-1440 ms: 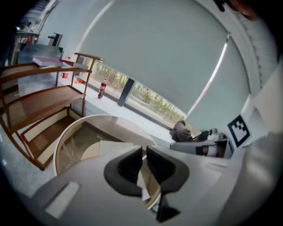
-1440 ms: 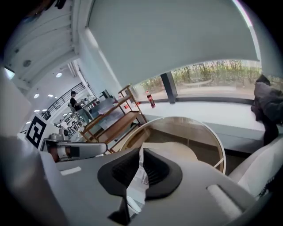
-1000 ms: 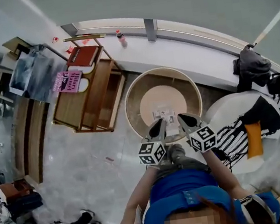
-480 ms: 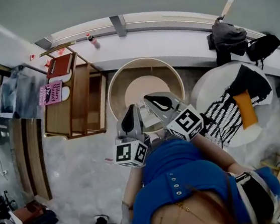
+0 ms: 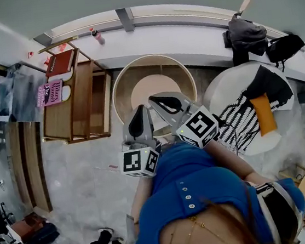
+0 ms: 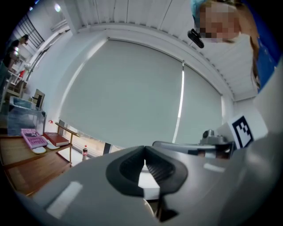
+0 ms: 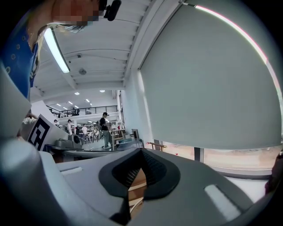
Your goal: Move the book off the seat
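On the wooden bench (image 5: 82, 108) at the left lie a red book (image 5: 60, 62) and a pink book (image 5: 51, 92); the left gripper view also shows the pink book (image 6: 33, 137) and the red book (image 6: 57, 139). My left gripper (image 5: 141, 109) and right gripper (image 5: 151, 99) are held high and side by side over the round wooden-rimmed seat (image 5: 120, 89), far from the bench. Both are shut with nothing between the fingers, as seen at the left gripper (image 6: 143, 164) and the right gripper (image 7: 136, 170). They hide the middle of the round seat.
A white window ledge (image 5: 186, 37) runs along the back, with a small bottle (image 5: 98, 37) on it. A white round chair (image 5: 220, 91) with a striped cushion and an orange pillow (image 5: 264, 113) stands at the right. Bags (image 5: 246, 35) sit on the ledge.
Both grippers have risen toward the head camera and look larger. They now cover the small white item that showed on the round seat a second ago. Jaws stayed shut.
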`<state>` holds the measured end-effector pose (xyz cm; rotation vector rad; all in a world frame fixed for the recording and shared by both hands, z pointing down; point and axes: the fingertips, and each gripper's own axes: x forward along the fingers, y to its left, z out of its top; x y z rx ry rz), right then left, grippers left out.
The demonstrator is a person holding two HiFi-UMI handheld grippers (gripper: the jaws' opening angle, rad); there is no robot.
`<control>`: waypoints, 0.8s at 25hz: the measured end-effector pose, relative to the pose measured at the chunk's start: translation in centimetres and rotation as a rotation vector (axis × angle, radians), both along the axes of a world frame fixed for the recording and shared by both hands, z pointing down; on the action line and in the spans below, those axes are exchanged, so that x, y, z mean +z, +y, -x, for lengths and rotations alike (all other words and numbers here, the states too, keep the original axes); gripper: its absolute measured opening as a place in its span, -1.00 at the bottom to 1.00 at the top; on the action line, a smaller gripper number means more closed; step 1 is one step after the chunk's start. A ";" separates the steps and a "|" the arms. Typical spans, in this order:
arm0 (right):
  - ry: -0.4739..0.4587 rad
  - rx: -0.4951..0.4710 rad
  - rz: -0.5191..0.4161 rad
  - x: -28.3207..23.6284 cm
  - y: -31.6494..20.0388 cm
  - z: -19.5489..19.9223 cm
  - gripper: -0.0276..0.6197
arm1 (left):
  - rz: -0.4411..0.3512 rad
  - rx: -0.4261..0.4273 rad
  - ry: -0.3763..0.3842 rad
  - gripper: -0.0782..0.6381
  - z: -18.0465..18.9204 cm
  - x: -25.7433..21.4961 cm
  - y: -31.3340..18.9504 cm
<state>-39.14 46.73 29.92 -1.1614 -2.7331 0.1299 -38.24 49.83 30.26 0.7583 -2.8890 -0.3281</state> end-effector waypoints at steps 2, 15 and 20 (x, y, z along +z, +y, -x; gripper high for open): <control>0.005 -0.001 -0.001 0.0 -0.1 -0.1 -0.92 | 0.004 -0.003 -0.002 -0.78 0.0 -0.2 -0.1; 0.019 0.008 -0.019 0.8 -1.0 -0.4 -0.92 | 0.012 -0.025 0.024 -0.78 -0.4 0.7 -0.2; 0.025 0.007 -0.018 0.8 -1.1 -0.1 -0.92 | 0.004 -0.030 0.037 -0.78 -0.1 0.7 -0.1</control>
